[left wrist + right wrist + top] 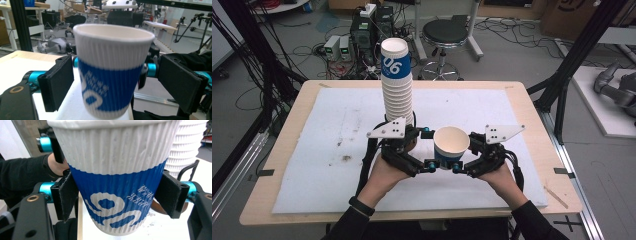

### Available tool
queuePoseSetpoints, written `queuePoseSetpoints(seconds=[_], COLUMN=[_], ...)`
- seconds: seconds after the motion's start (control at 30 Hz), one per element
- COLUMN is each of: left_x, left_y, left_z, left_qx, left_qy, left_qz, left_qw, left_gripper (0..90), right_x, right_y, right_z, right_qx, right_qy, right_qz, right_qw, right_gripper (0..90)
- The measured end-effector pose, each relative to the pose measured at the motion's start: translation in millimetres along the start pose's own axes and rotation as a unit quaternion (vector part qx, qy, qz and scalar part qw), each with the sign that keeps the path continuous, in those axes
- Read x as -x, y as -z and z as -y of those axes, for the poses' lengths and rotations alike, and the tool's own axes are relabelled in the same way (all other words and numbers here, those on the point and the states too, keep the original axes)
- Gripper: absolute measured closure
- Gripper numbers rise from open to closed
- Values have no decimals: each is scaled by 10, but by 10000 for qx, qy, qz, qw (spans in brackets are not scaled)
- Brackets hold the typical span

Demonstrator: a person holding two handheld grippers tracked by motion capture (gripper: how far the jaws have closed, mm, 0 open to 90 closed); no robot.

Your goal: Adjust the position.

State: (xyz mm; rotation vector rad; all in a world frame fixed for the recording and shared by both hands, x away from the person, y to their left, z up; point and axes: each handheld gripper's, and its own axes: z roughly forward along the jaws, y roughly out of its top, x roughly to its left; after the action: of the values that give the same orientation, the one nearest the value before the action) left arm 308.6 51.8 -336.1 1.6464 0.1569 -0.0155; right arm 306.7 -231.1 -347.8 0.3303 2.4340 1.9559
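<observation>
holding one paper cup point(451, 145) by the tall cup stack point(397, 82)
right claw point(117, 195) squeezes the cup; left claw point(110, 82) is apart, not touching it.

A single paper cup point(451, 145) stands upright near the middle of the worktop point(287, 125), between the left gripper point(428, 150) and the right gripper point(462, 152). The right gripper's pads point(66, 195) press against the cup's sides; the left gripper's pads point(58, 82) stand just clear of it. Behind and to the left of the cup rises a tall stack of paper cups point(397, 85). Beyond the worktop's far edge, a stool point(444, 37) stands on the floor.
</observation>
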Motion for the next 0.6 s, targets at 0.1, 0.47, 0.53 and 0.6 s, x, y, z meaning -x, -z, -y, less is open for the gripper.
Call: queuePoseSetpoints(seconds=[0.1,0.47,0.53,0.6], left_x=[-10,-21,-20,-17], left_y=[-5,-92,-114,-140], left_z=[30,155,178,202], left_qx=[-48,-301,-328,-377], left_qy=[15,35,42,35], left_qz=[-23,-136,-127,-135], left_qw=[10000,9994,9994,9992], left_gripper=[136,135,135,136], right_x=[7,4,4,-2], right_y=[31,50,51,49], right_z=[-15,-33,-34,-34], right_qx=[62,152,158,158], right_qy=[31,57,55,48], right_qz=[55,77,72,81], right_qw=[10000,9998,9998,9998], right_gripper=[252,251,251,252])
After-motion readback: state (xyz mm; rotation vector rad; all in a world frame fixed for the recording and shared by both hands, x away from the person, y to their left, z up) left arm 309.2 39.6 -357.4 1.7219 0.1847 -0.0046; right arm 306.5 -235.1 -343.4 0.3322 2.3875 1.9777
